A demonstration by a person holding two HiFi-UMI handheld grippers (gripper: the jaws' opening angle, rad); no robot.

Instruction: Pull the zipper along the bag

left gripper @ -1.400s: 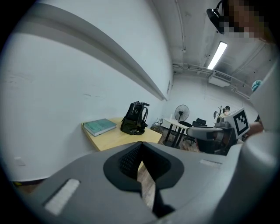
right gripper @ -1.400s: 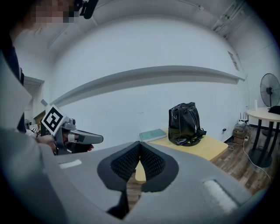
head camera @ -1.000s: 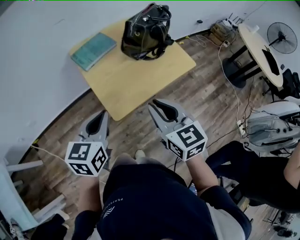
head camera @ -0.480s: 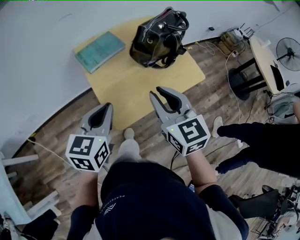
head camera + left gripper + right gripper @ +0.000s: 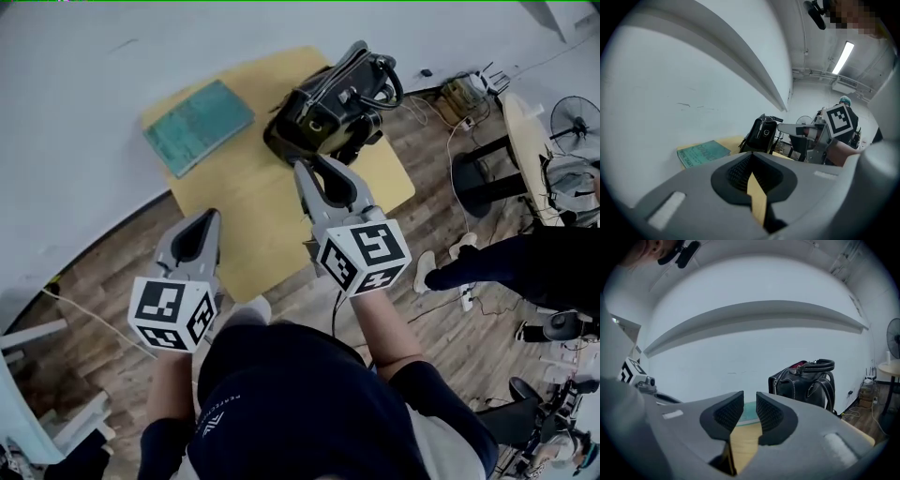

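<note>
A black leather bag with handles stands upright at the far right corner of the wooden table. In the right gripper view the bag stands ahead and to the right, and in the left gripper view the bag is far ahead. My right gripper hovers over the table just short of the bag. Its jaws have just been opening and stand a little apart with nothing between them. My left gripper is at the table's near edge, shut and empty.
A teal book lies on the table's left side. To the right are a round table, a fan, floor cables and a person's dark-trousered leg. A white wall runs behind the table.
Both grippers have moved forward toward the table. The right one now reaches over it, close to the bag, with its jaws slightly wider. The bystander's leg has shifted.
</note>
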